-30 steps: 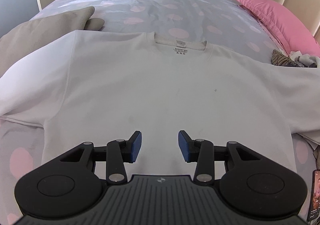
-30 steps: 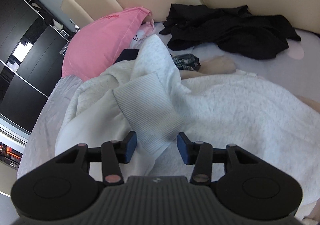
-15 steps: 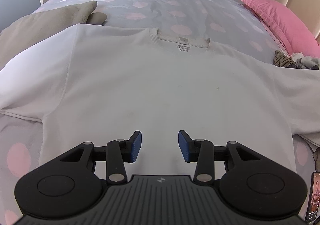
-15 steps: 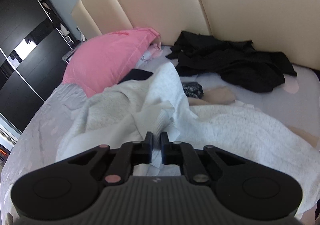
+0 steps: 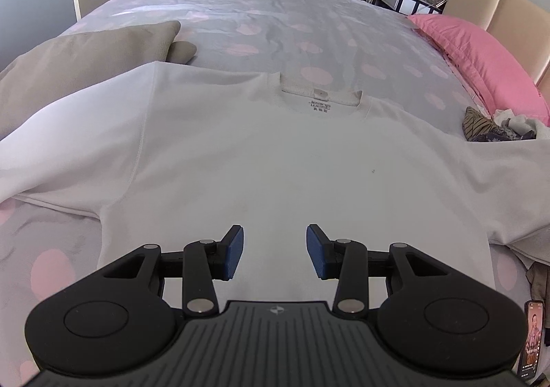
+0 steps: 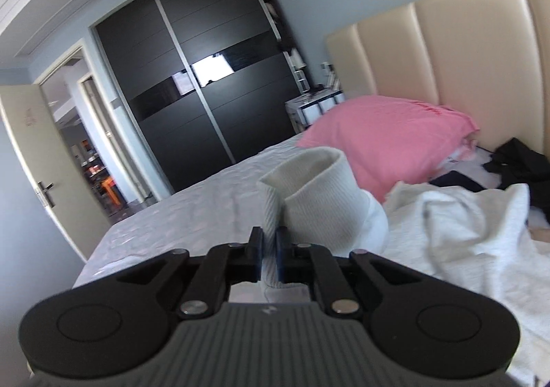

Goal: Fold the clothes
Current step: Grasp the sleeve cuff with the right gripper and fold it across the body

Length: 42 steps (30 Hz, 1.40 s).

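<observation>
While my right hand-held gripper (image 6: 270,254) pinches the ribbed cuff (image 6: 309,194) aloft and my left hand-held gripper (image 5: 275,251) hovers open-jawed over the spread sweatshirt (image 5: 275,160), I judge a sleeve fold underway, needing the cuff carried across the body.

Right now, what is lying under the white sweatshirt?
Under the white sweatshirt lies the grey bedspread with pink dots; its left sleeve overlaps a beige pillow. Anything beneath its middle is covered.

We see a bedroom with grey-blue walls (image 6: 20,187), a black sliding wardrobe (image 6: 192,84), a cream padded headboard (image 6: 447,70), an open cream door (image 6: 37,167) and 1 pink pillow (image 6: 385,143).
</observation>
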{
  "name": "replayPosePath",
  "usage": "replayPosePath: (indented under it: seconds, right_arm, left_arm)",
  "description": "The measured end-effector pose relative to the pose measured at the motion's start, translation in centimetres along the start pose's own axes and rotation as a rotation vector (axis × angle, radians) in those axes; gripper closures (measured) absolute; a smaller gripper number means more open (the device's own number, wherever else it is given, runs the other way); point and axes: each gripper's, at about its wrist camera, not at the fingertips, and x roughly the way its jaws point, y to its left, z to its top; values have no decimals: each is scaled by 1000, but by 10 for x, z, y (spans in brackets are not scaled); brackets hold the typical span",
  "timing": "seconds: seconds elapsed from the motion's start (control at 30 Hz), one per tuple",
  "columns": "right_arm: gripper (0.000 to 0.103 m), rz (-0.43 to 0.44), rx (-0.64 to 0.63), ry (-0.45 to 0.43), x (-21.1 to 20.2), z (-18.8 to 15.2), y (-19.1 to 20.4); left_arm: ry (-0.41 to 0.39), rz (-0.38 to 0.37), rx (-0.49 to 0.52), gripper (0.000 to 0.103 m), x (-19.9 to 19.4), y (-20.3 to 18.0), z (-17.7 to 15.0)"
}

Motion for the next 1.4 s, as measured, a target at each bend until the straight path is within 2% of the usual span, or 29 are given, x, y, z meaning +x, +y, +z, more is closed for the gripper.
replayPosePath:
  seconds: [0.2, 0.37, 0.7, 0.83, 0.9, 1.0, 1.07, 1.1, 1.23, 1.4]
  right_arm:
    - [95, 152, -80, 122, 32, -63, 82]
    - [95, 218, -105, 294, 65, -137, 122]
    - [95, 254, -252, 554, 102, -282, 172]
    - [94, 255, -320, 622, 109, -318, 177]
    - [88, 254, -355, 653, 112, -334, 178]
    - [78, 274, -386, 693, 105, -340, 171]
    - [74, 290, -404, 718, 99, -341, 165]
    - [69, 298, -413, 731, 96, -342, 161]
    - [62, 327, -451, 782, 84, -344, 148]
    - [58, 256, -530, 821, 73, -337, 118]
  left_arm:
    - [-6, 17, 1, 65, -10, 19, -6]
    - [26, 53, 9, 65, -9, 38, -14]
    - [55, 47, -8, 65, -11, 58, -22]
    - [71, 26, 5, 65, -8, 57, -24]
    - [83, 11, 9, 65, -6, 54, -26]
    - [97, -15, 10, 64, -3, 49, -29]
    - [103, -37, 1, 61, 0, 46, -31]
    - [107, -48, -4, 59, 1, 45, -31]
    - [130, -96, -27, 57, 6, 35, -30]
    - [156, -162, -29, 50, 14, 15, -30]
